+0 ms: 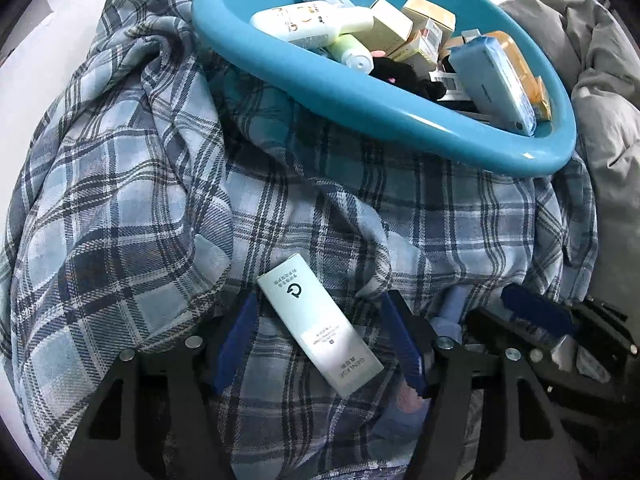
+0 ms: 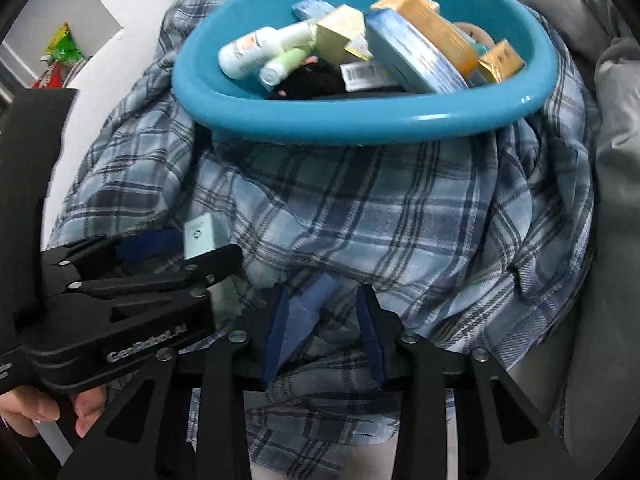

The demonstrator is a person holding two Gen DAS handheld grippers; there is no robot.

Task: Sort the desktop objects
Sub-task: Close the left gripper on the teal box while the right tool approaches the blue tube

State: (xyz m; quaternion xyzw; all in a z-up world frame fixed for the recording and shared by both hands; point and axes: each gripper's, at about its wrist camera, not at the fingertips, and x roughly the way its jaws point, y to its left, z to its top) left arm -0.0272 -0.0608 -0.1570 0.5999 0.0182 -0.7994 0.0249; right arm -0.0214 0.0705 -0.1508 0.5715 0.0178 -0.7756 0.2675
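Box [image 1: 318, 322] lies flat on the plaid blanket [image 1: 120, 200], long axis running upper left to lower right between the left gripper [image 1: 318, 344] jaws, apart and untouching. Right gripper [image 2: 326, 332] jaws straddle a blue packet [image 2: 304, 312], contact unclear; the basin [image 2: 360, 120] rim is at the frame's top.

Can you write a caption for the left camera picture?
Open left gripper straddles a pale mint carton on plaid cloth, below a full blue plastic basin.

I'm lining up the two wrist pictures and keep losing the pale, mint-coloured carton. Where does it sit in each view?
Left wrist view: the pale carton lies slanted on the plaid blanket, bottom centre, between the left tongs' open jaws.
Right wrist view: only one end of the carton shows, left of centre, behind the left tongs.
Shared landmark: the blue basin full of bottles and boxes, at the top of both.
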